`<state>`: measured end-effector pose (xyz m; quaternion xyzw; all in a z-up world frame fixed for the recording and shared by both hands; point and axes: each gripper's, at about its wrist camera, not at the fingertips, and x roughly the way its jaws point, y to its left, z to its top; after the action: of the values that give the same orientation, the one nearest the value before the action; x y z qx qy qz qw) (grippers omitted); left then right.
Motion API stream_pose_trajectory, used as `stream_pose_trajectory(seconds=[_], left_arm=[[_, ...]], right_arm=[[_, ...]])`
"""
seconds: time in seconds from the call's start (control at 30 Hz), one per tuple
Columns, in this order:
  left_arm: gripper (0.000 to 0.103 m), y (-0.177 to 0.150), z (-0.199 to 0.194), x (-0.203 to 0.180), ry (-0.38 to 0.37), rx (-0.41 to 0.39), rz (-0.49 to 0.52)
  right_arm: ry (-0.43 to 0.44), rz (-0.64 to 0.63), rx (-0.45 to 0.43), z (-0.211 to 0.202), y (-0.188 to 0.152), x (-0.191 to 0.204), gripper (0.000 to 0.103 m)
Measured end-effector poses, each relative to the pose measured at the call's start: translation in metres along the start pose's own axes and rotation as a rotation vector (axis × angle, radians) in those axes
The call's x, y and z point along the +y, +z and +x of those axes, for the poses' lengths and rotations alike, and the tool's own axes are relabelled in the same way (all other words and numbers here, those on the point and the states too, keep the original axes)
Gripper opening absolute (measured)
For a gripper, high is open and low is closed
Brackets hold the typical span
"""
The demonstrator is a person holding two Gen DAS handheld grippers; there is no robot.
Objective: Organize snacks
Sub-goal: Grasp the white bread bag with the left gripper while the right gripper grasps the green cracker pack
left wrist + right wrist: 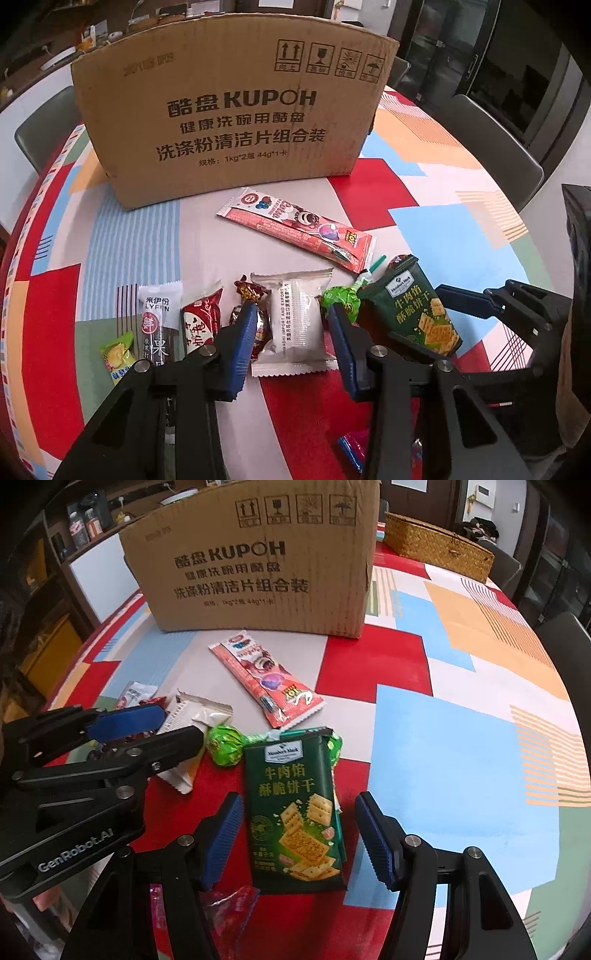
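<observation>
Between the blue pads of my left gripper [291, 310] lies a white snack packet [295, 321], and both pads press on its sides. From the right wrist view, the left gripper [181, 723] has the packet [199, 712] bunched up between its fingers. My right gripper [300, 801] stands open astride a dark green cracker packet [295, 805], which lies flat; its right pad is clear of the packet. That cracker packet [417, 310] sits just right of a green lollipop [340, 302]. A large cardboard box [229, 122] stands upright behind the snacks.
A long red packet [295, 229] lies before the box. Left of the white packet sit a foil candy [247, 291], a red packet [201, 317], a white-brown bar [159, 321] and a yellow-green candy [118, 354]. A wicker basket [439, 550] stands far right; chairs [491, 147] ring the table.
</observation>
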<state>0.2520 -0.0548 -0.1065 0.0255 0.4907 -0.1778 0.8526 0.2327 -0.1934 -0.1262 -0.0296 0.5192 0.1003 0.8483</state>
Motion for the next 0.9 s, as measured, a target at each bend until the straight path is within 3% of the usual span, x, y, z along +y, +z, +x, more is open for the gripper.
stream_pose_trajectory(seconds=[0.23,0.4,0.9], left_arm=[[0.035,-0.001,0.0,0.004,-0.025,0.0,-0.017],[0.033,0.001,0.002,0.001,-0.032,0.003,-0.002],[0.03,0.002,0.019,-0.005,-0.02,0.045,0.005]], right_arm=[[-0.005,0.002,-0.004,0.002,-0.001,-0.002,0.044],[0.018,0.02,-0.012,0.0,-0.001,-0.004,0.039],[0.074,0.066,-0.022,-0.001,-0.001,-0.012,0.036]])
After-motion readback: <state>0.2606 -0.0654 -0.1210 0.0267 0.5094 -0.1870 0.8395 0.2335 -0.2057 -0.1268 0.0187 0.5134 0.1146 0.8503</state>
